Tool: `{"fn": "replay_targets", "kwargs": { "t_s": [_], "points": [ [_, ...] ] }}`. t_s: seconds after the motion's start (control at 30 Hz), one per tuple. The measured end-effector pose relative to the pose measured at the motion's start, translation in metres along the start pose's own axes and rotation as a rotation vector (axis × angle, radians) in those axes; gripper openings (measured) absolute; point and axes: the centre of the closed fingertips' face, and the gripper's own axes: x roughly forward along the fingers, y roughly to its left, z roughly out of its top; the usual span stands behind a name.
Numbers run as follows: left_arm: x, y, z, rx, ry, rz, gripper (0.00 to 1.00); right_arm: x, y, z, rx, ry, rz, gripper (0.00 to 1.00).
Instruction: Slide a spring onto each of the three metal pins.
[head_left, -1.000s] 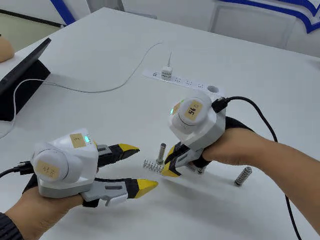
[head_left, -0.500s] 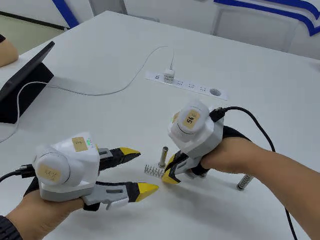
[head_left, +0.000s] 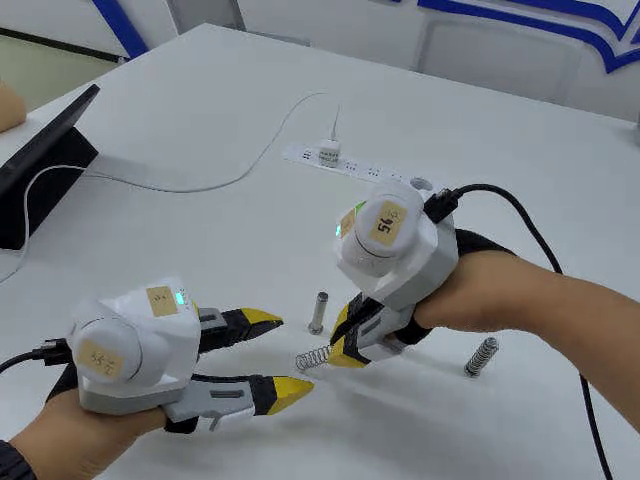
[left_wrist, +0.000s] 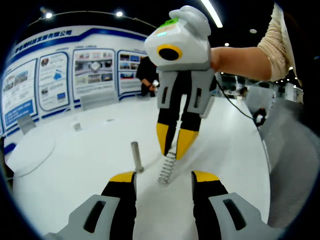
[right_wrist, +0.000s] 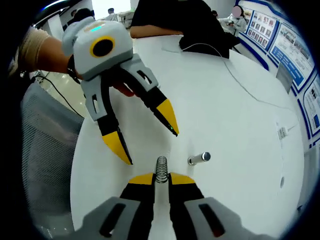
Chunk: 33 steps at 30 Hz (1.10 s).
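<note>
- Lower left of the head view, nearest the person: the left gripper (head_left: 270, 355) hovers just over the table (head_left: 200, 230), its jaws spread wide with nothing between them.
- Centre of the frame, just beyond it: the right gripper (head_left: 338, 352) is clamped on one end of a spring (head_left: 313, 357). The free end slants down toward the table and the left gripper. In the right gripper view the coil sits pinched between the yellow tips at bottom centre.
- Just above the spring in the frame: a metal pin (head_left: 319, 312) stands upright and bare, near the spring but apart from it.
- Right of centre: a second spring (head_left: 482, 356) sits tilted on the table, well apart from the pin. I cannot tell whether a pin runs through it.
- Upper centre, farthest: a power strip (head_left: 350, 165), no part of the job.
- Progress, as I judge it: early. One spring is picked up but not yet threaded, and the bare pin looks like its target. I count no pin as plainly finished, so most of the work is left.
</note>
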Motion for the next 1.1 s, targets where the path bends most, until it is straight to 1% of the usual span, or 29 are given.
{"fn": "replay_targets", "kwargs": {
  "t_s": [0.17, 0.23, 0.33, 0.4, 0.57, 0.7, 0.77, 0.97, 1.03, 1.1],
  "points": [
    [0.005, -0.009, 0.0, 0.015, -0.001, -0.024, 0.4, -0.008, 0.007, 0.001, -0.026, 0.02, 0.012, 0.11],
    [0.008, -0.014, 0.001, 0.029, -0.003, -0.039, 0.39, -0.012, 0.011, 0.005, -0.029, 0.016, 0.018, 0.11],
    [0.011, -0.017, 0.003, 0.046, -0.006, -0.049, 0.35, -0.015, 0.016, 0.008, -0.032, 0.018, 0.03, 0.11],
    [0.012, -0.018, 0.004, 0.058, -0.009, -0.053, 0.32, -0.016, 0.018, 0.01, -0.034, 0.024, 0.032, 0.11],
    [0.014, -0.022, 0.003, 0.102, -0.005, -0.066, 0.24, -0.023, 0.021, 0.016, -0.034, 0.017, 0.041, 0.11],
    [0.014, -0.023, 0.003, 0.125, -0.007, -0.068, 0.16, -0.025, 0.022, 0.016, -0.043, 0.027, 0.039, 0.11],
    [0.015, -0.023, 0.004, 0.13, -0.012, -0.067, 0.12, -0.026, 0.023, 0.017, -0.041, 0.027, 0.043, 0.11],
    [0.016, -0.025, 0.007, 0.118, -0.025, -0.077, 0.11, -0.028, 0.025, 0.026, -0.056, 0.004, 0.034, 0.11],
    [0.015, -0.024, 0.008, 0.114, -0.03, -0.073, 0.11, -0.029, 0.023, 0.028, -0.068, -0.005, 0.026, 0.12],
    [0.015, -0.023, 0.009, 0.098, -0.036, -0.073, 0.11, -0.03, 0.024, 0.029, -0.069, -0.012, 0.029, 0.12]
  ]
}}
